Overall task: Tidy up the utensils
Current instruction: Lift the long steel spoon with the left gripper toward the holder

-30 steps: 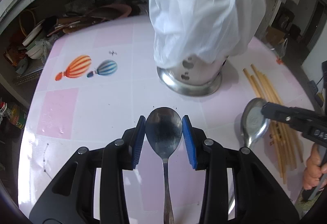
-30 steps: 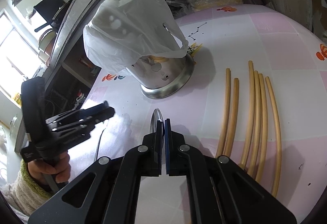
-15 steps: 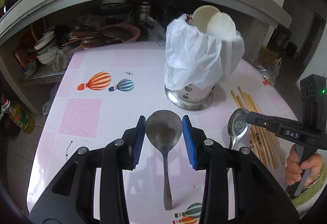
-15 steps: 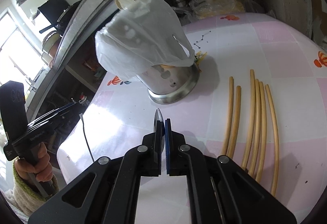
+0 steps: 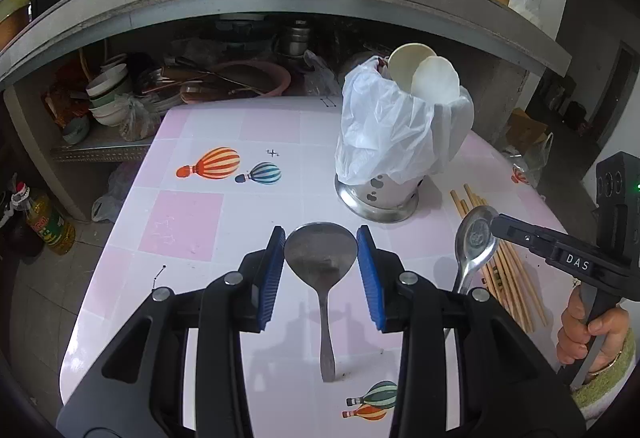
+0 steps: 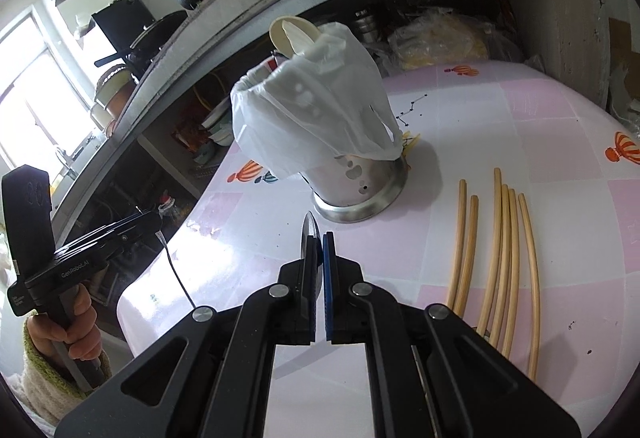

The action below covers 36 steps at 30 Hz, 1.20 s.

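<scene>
Holding a spoon in each gripper, I am above the pink-and-white checked table (image 5: 192, 222), and I take the steel utensil holder (image 5: 378, 194) as my landmark. It stands upright on the table with a white plastic bag (image 5: 392, 130) draped over its top and two pale round utensil heads (image 5: 424, 74) poking out of the mouth.

My left gripper (image 5: 321, 272) is part-way spread, its blue pads (image 5: 271, 278) pinching the rim of a large spoon (image 5: 321, 254) on both sides; the bowl points toward the holder and the handle hangs down on the near side, its tip over the table. It sits in front of the holder, a little to its left, well short of it.

My right gripper (image 6: 319, 250) is pressed almost together on the bowl of a second spoon (image 5: 476, 238), which shows edge-on between the pads in the right wrist view. From the left wrist view it is in front of the holder and to its right, near it.

Loose chopsticks (image 6: 504, 254) lie flat on the table to the right of the holder, apart from it.

A hand (image 5: 588, 326) in a green cuff grips the right gripper's handle.
</scene>
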Tool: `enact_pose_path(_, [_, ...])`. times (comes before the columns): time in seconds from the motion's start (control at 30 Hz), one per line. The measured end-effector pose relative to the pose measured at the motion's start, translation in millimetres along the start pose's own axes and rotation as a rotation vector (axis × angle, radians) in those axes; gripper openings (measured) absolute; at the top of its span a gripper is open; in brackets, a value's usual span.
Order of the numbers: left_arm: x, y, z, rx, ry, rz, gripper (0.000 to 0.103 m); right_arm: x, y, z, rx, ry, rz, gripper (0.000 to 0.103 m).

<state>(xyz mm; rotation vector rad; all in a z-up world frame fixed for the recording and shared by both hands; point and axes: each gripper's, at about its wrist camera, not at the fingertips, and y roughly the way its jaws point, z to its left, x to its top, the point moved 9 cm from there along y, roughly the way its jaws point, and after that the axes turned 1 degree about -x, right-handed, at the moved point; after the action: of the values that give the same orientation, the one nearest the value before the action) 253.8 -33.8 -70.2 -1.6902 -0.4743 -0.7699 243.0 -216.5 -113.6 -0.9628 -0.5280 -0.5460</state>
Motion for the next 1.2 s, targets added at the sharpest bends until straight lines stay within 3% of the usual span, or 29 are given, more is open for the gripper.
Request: enact_pose_path(1.2, [6.6, -23.5, -8.8, 0.046, 0.025, -0.040, 0.035, 2.6, -24.4, 6.8, 0.043, 0.008, -0.055, 0.003])
